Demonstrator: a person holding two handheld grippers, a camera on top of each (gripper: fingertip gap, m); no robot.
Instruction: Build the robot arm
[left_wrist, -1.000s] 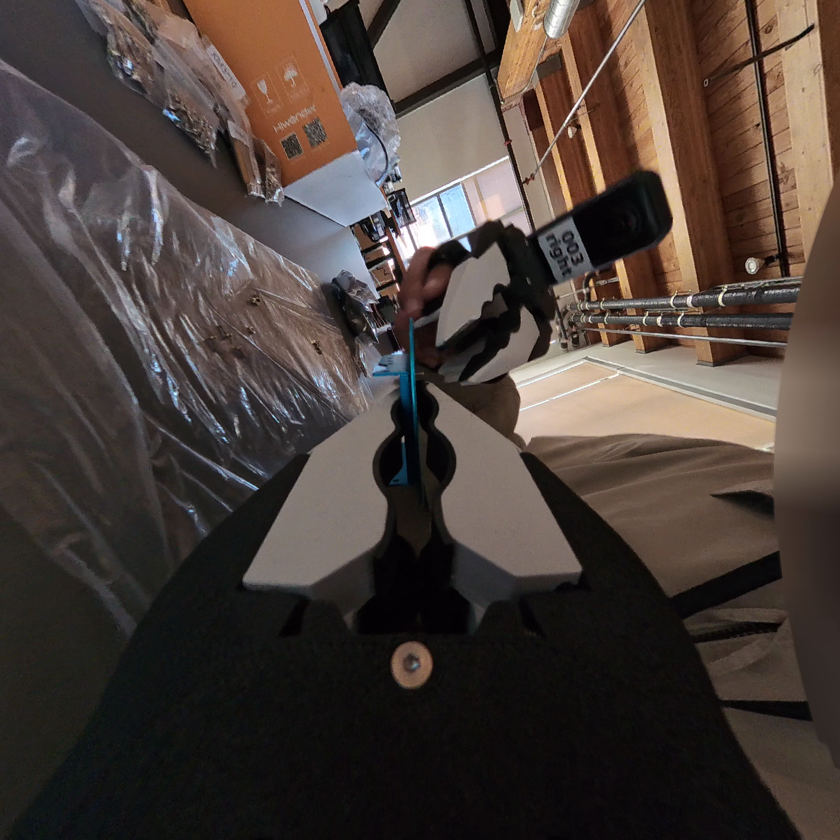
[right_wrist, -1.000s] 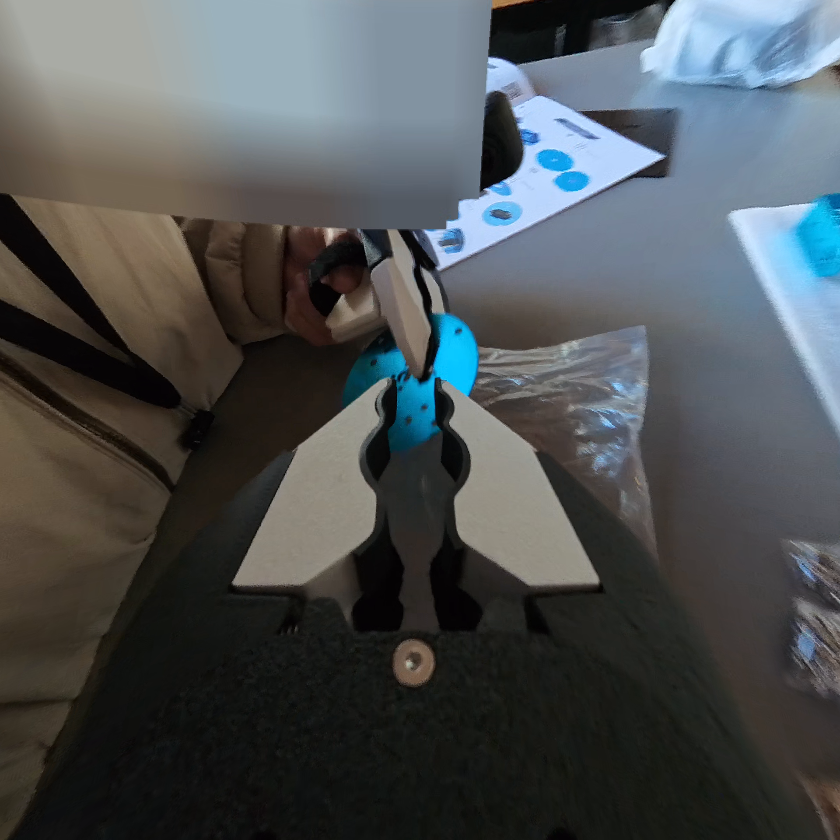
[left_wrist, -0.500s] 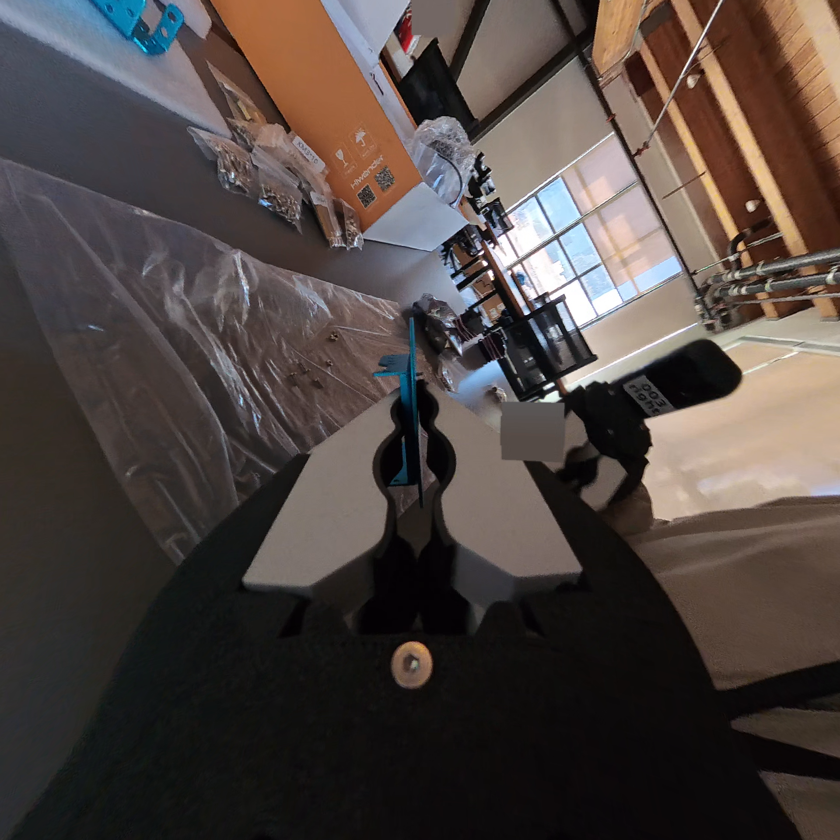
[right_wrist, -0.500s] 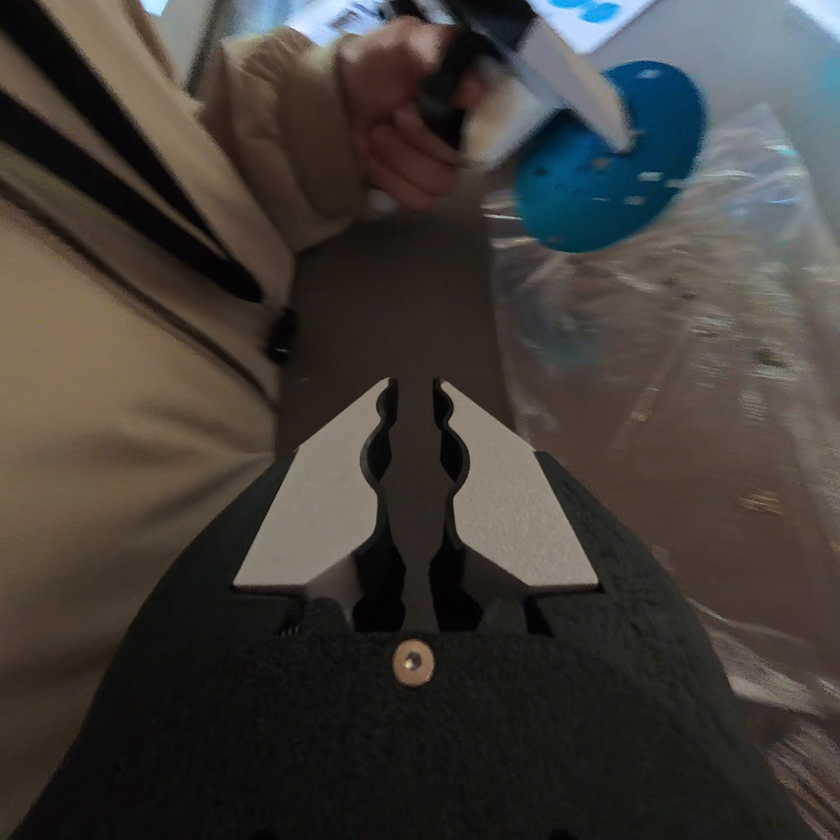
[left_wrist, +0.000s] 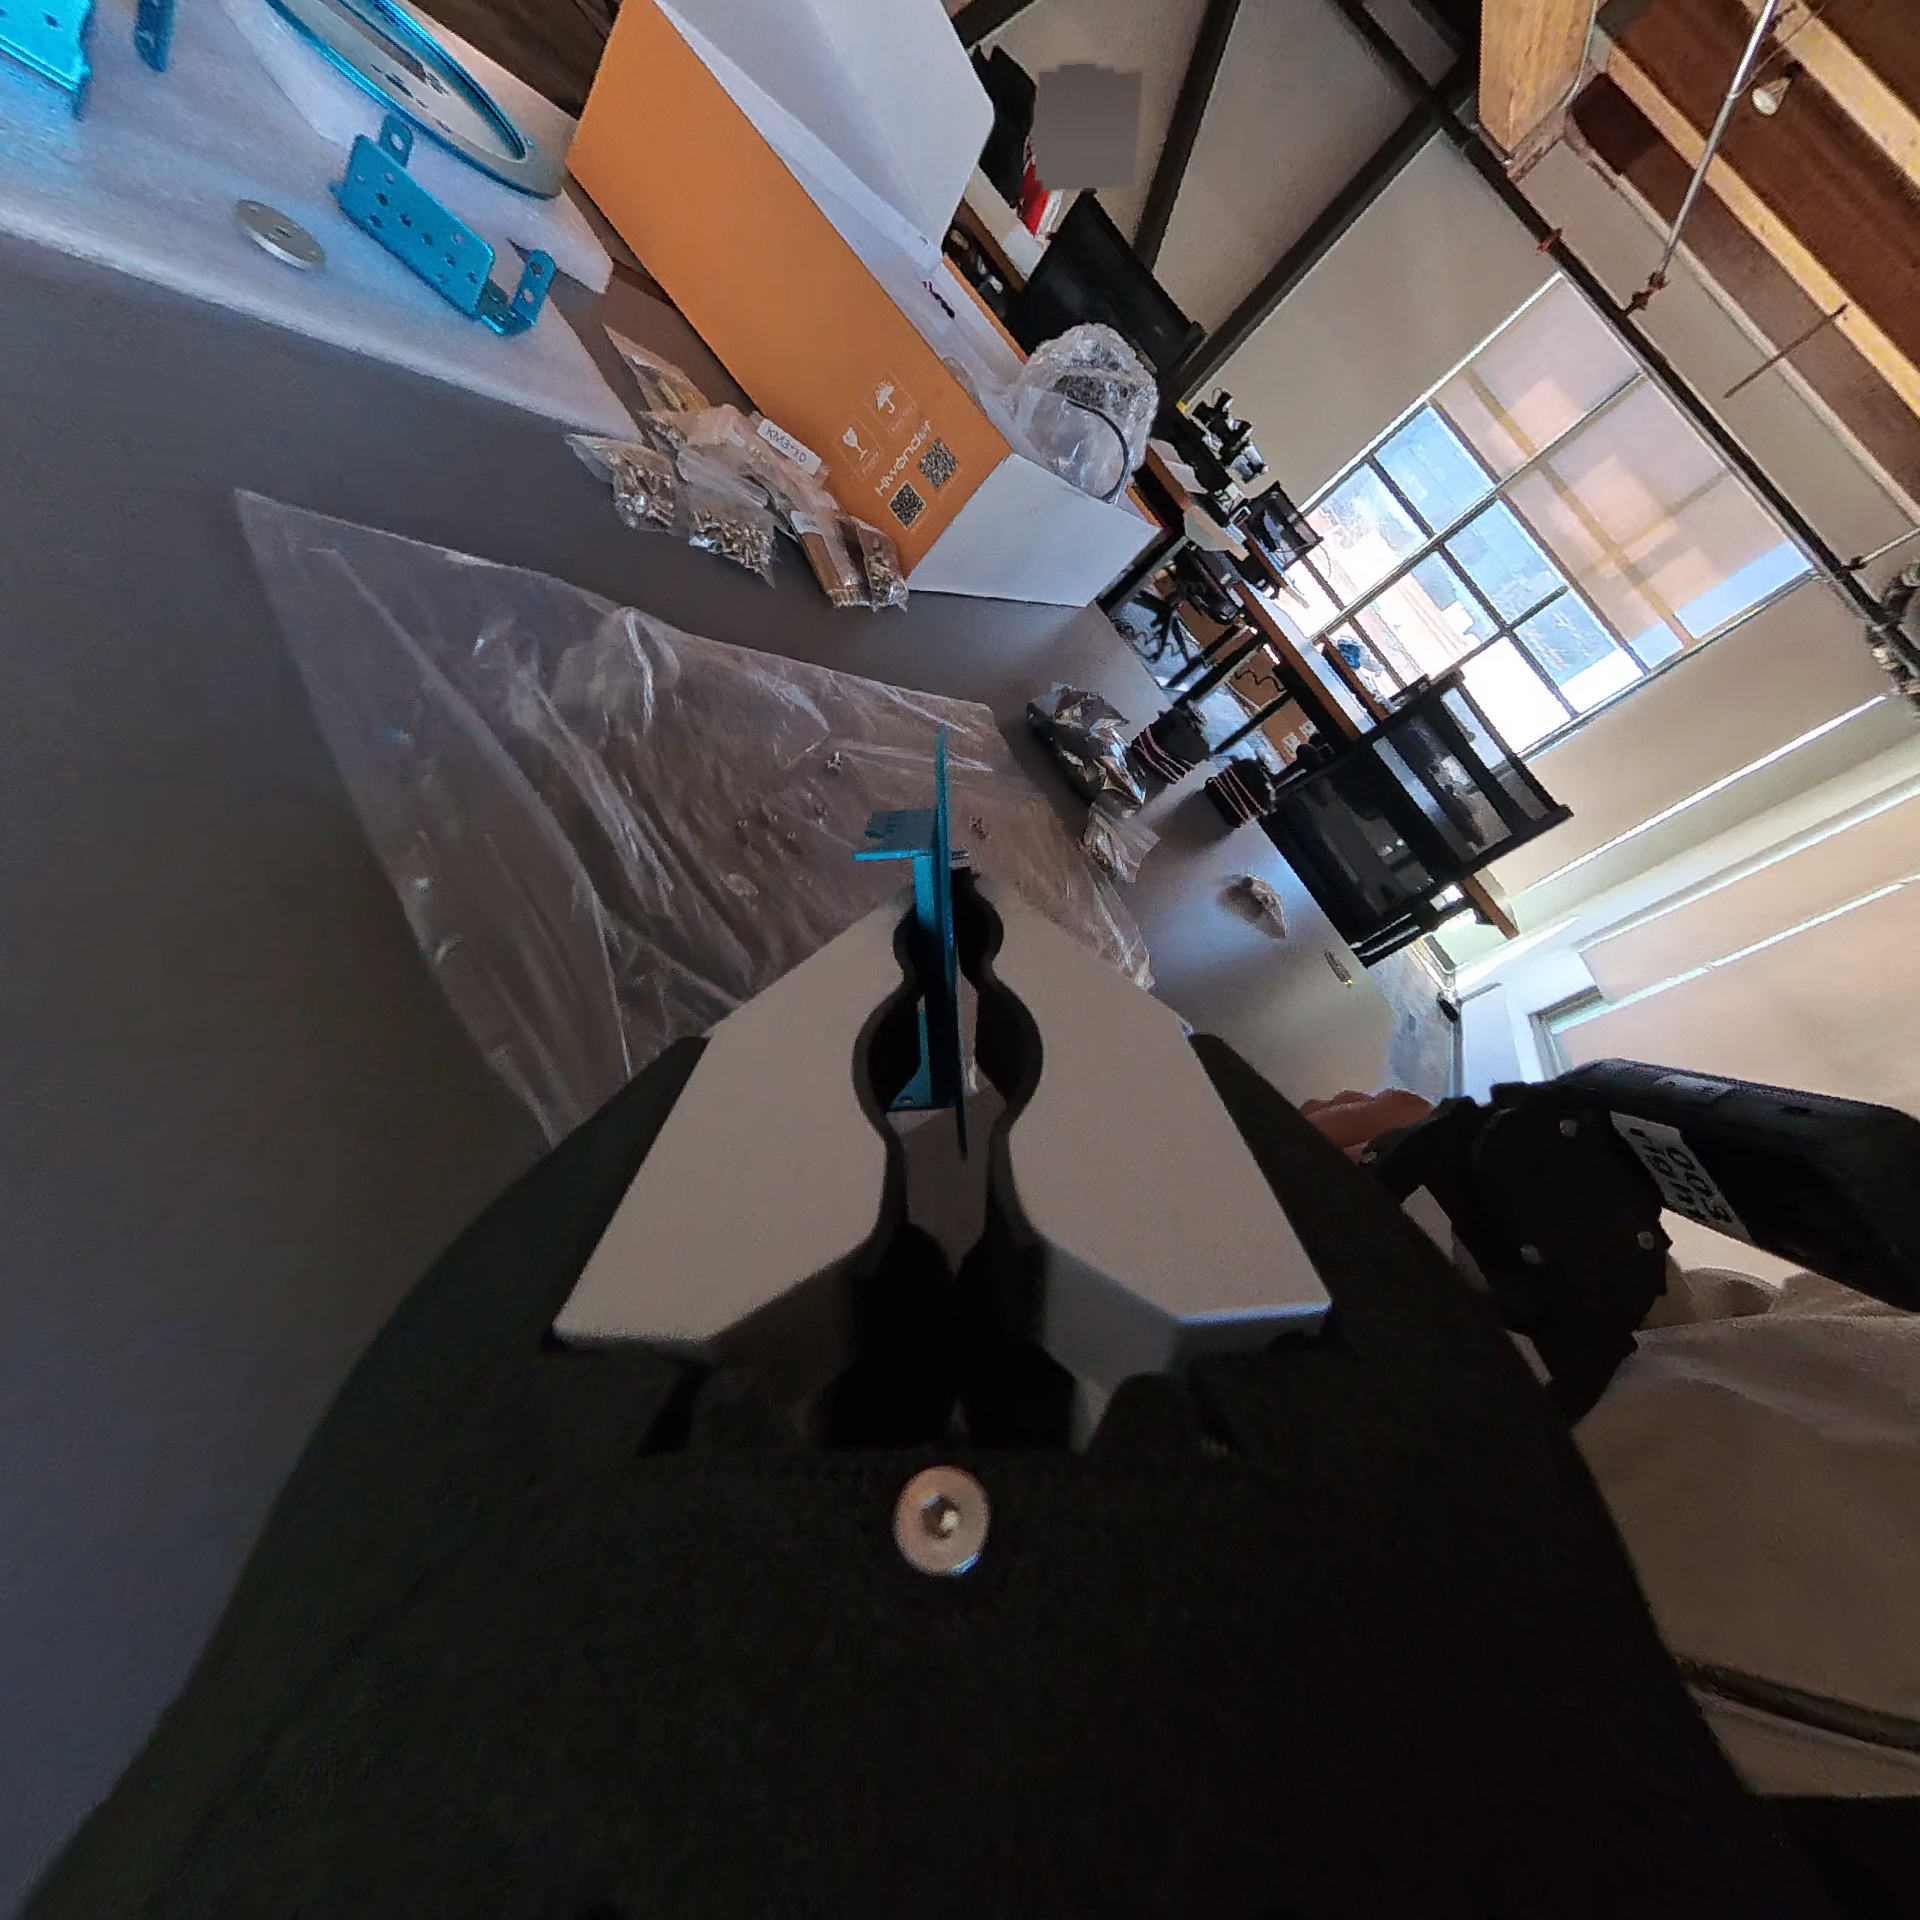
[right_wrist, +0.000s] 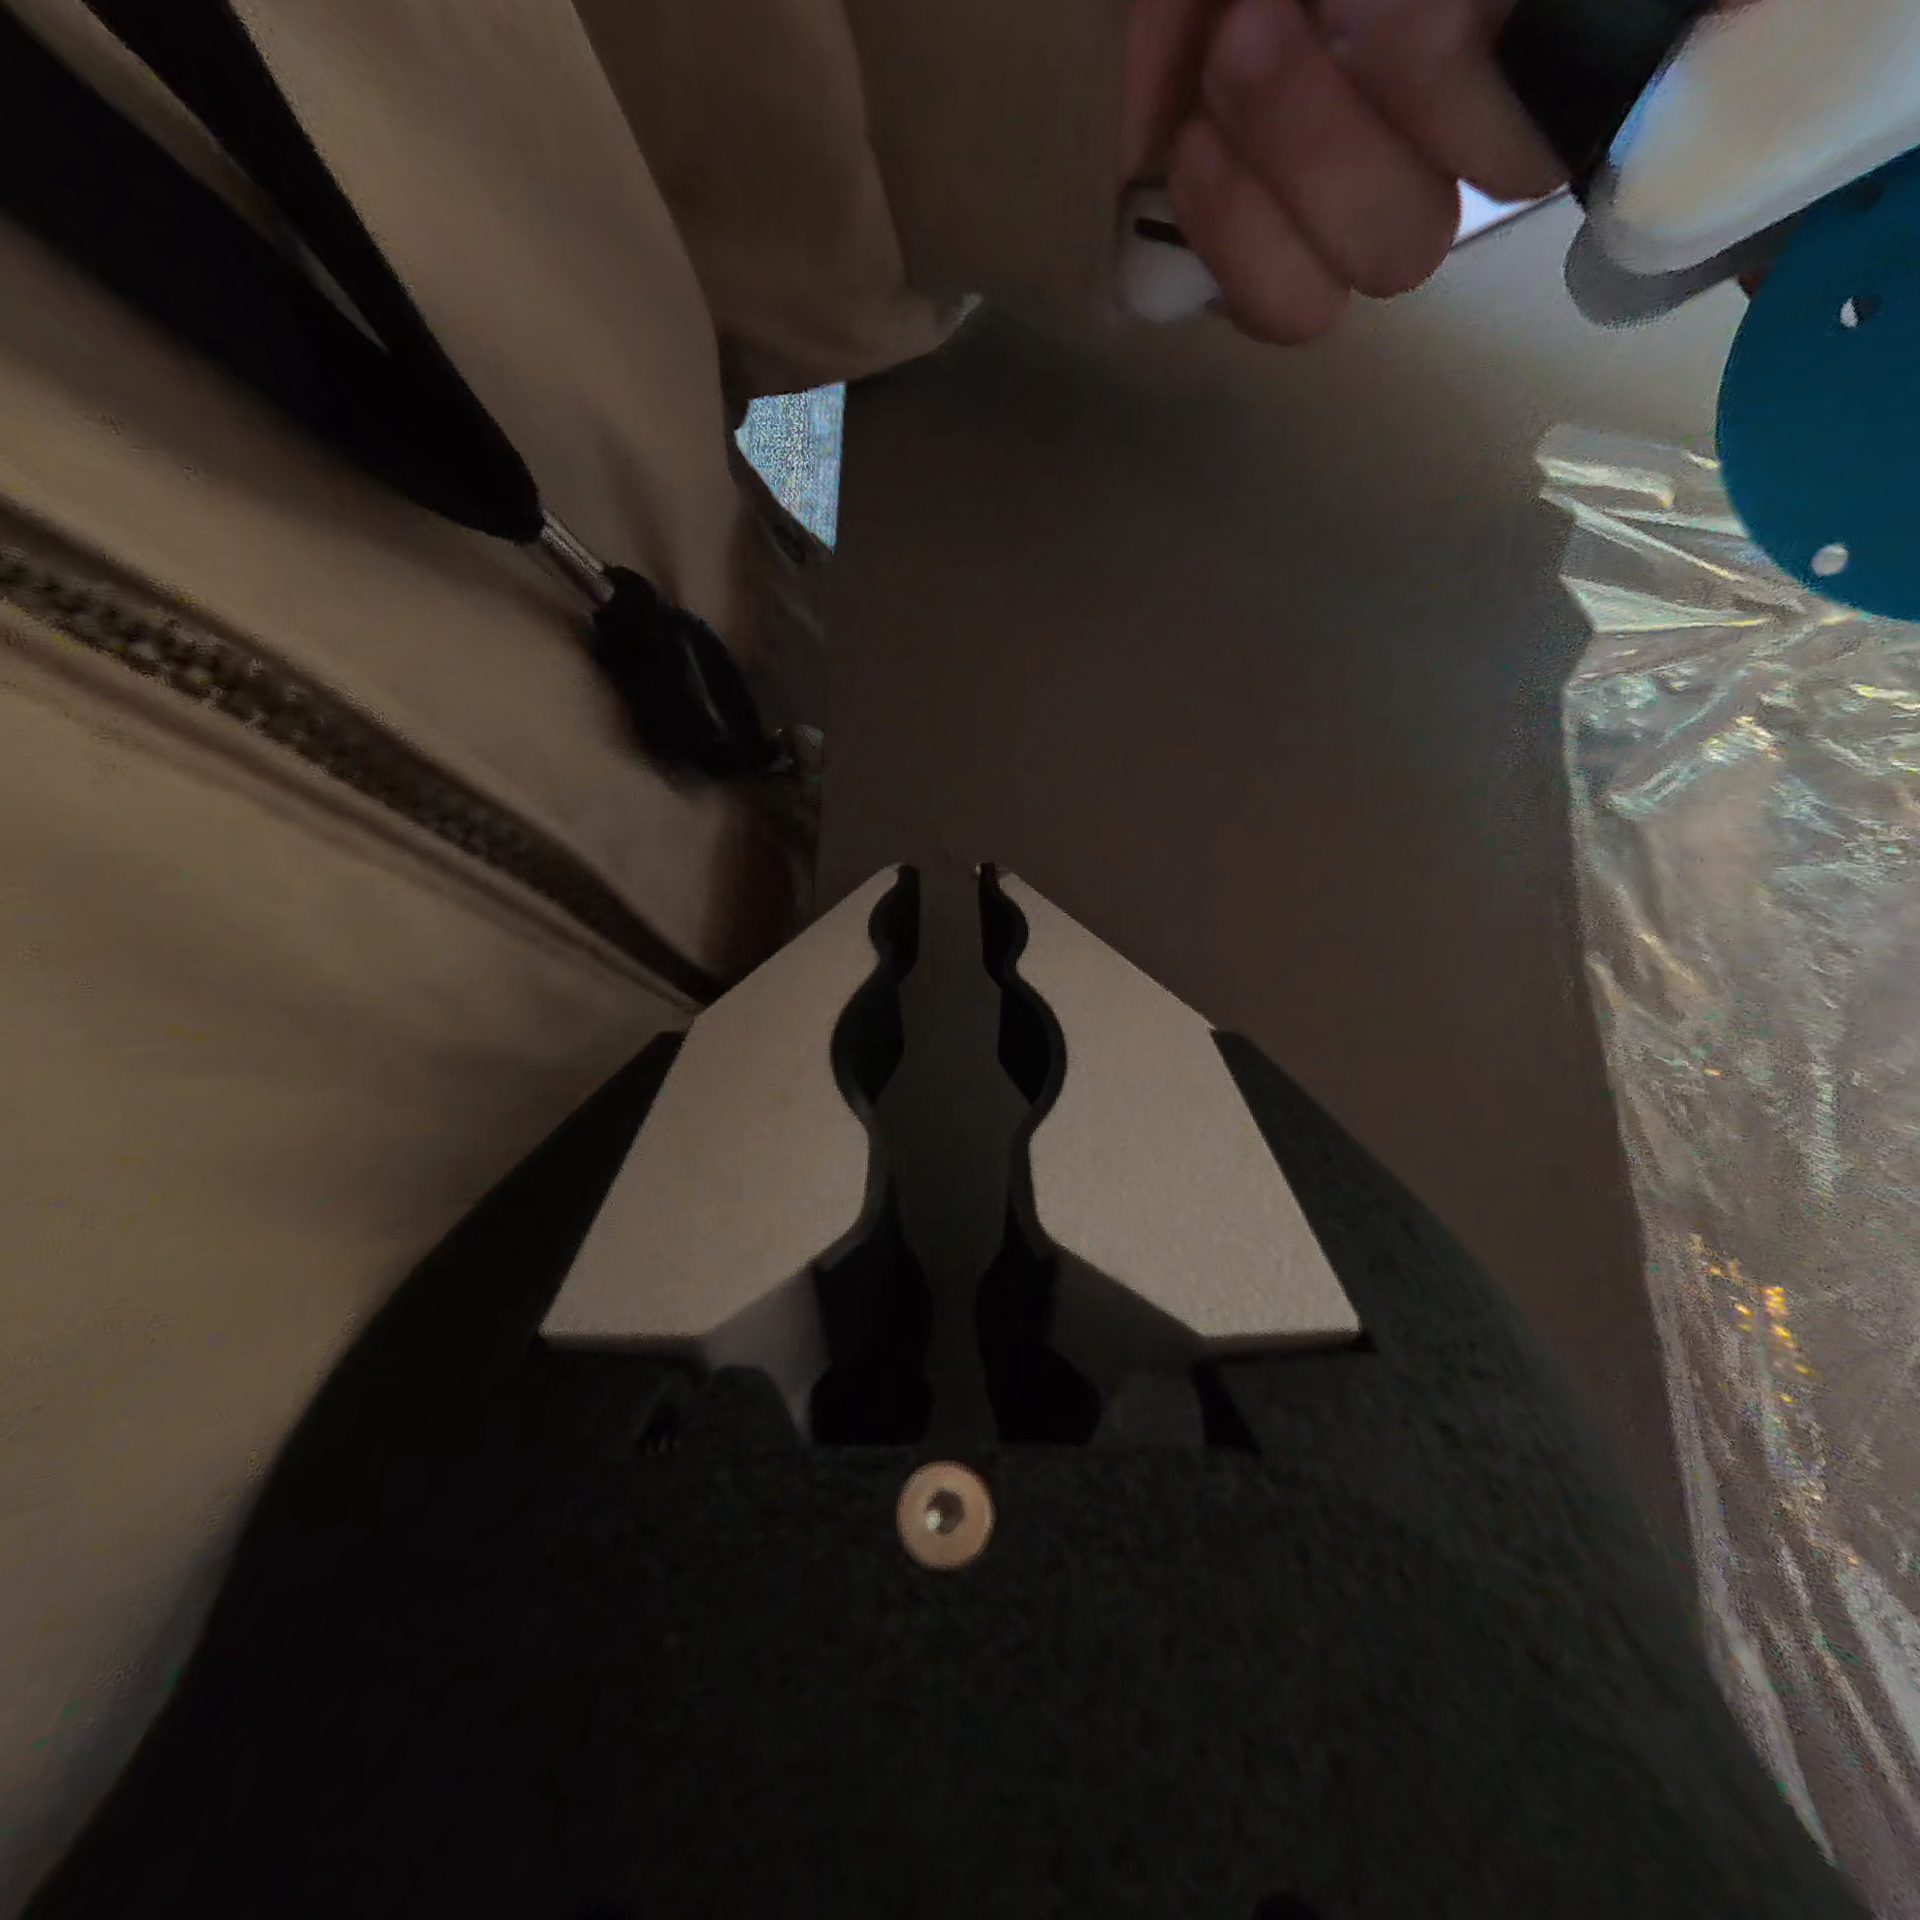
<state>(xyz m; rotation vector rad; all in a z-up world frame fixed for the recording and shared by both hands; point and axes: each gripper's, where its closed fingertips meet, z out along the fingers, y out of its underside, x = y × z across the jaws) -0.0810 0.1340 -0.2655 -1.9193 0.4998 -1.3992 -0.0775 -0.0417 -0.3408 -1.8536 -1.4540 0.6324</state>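
My left gripper is shut on a thin blue round plate, seen edge-on, with a small blue bracket on its left face. I hold it in the air above a clear plastic bag on the grey table. In the right wrist view the same plate is at the top right, held in the left gripper's pale fingers by a hand. My right gripper is empty, its jaws nearly closed with a thin gap. It is low over the table edge, next to a beige jacket. It also shows in the left wrist view.
An orange and white box stands at the back. Small bags of screws lie before it. A blue U-bracket and a washer lie on a white sheet. The plastic bag holds loose screws. My hands' fingertips stand some 20 cm from each other. Measured from the fingertips, the washer is 30 cm or so from the left gripper and 45 cm from the right.
My right gripper has pulled back from the blue plate toward the person's body and its jaws have narrowed. My left gripper has swung with the plate, still shut on it.
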